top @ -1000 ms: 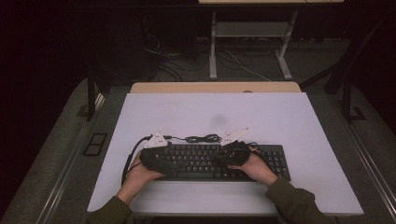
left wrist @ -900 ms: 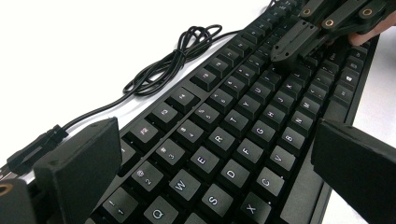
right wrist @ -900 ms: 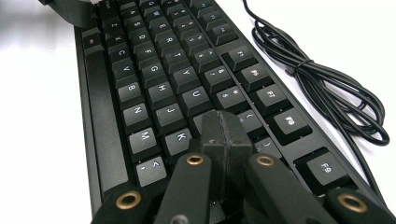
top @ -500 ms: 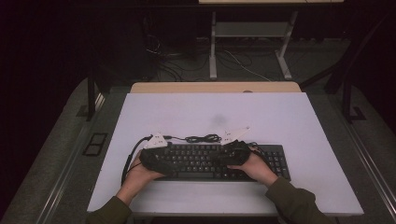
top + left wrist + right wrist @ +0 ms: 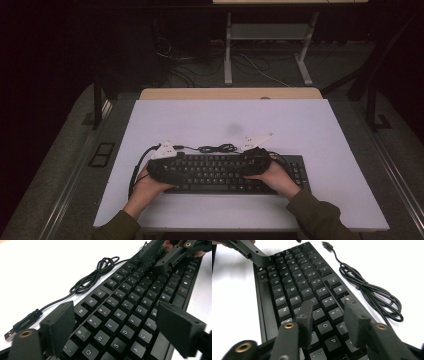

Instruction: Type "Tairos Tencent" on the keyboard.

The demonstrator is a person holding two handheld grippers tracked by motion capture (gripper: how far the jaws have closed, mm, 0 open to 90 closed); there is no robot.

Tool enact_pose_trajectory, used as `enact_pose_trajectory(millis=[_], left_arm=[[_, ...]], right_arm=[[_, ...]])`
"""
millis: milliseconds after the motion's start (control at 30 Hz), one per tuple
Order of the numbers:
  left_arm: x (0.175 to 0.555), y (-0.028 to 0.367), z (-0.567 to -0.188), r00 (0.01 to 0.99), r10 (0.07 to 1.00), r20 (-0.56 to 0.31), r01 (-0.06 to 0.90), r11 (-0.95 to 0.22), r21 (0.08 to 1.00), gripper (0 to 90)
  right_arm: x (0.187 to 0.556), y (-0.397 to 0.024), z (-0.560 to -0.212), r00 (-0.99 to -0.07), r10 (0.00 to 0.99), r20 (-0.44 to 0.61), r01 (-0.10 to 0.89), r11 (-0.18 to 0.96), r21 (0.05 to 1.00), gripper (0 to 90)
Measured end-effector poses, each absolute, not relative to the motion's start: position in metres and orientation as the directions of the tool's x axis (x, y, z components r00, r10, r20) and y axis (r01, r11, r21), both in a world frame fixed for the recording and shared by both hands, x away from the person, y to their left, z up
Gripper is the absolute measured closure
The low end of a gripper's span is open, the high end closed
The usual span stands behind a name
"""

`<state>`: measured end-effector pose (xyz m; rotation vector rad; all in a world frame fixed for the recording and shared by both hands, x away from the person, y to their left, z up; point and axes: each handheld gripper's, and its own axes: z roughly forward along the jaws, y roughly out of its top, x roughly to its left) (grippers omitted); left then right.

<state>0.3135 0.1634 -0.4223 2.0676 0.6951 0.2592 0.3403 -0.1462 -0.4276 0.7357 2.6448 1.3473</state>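
A black keyboard (image 5: pixel 220 172) lies across the near part of the white table (image 5: pixel 225 115). My left gripper (image 5: pixel 175 172) hovers over its left end. In the left gripper view its jaws (image 5: pixel 120 327) stand wide apart above the letter keys (image 5: pixel 130 300); they have just been closing a little and press on nothing. My right gripper (image 5: pixel 250 162) is over the keyboard's right half. Its jaws (image 5: pixel 328 315) have just been opening and stand apart over the keys (image 5: pixel 294 282) with nothing between them. Each gripper view shows the other gripper farther off: the right one (image 5: pixel 172 255) and the left one (image 5: pixel 249 251).
The keyboard's black cable (image 5: pixel 217 148) lies coiled on the table just behind it, loose in both gripper views (image 5: pixel 97 275) (image 5: pixel 372 295). Its USB plug (image 5: pixel 22 325) rests unplugged on the table. A wooden edge (image 5: pixel 230 93) borders the far side, with dark floor and a metal stand (image 5: pixel 265 45) beyond.
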Motion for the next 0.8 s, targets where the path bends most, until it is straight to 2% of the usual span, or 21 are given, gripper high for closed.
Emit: enact_pose_trajectory(millis=[233,433,800], left_arm=[[0.3131,0.1668,-0.4215,0.828,0.555,-0.083,0.373,-0.433,0.821,31.1],[0.3127,0.168,-0.4213,0.836,0.542,-0.092,0.375,-0.441,0.815,45.3],[0.3132,0.1717,-0.4214,0.839,0.536,-0.095,0.386,-0.463,0.798,70.1]], right_arm=[[0.3422,-0.1487,-0.4282,-0.877,0.459,0.141,0.382,0.489,0.784,41.7],[0.3437,-0.151,-0.428,-0.869,0.473,0.147,0.391,0.473,0.79,34.6],[0.3464,-0.1567,-0.4275,-0.858,0.493,0.145,0.397,0.457,0.796,30.2]])
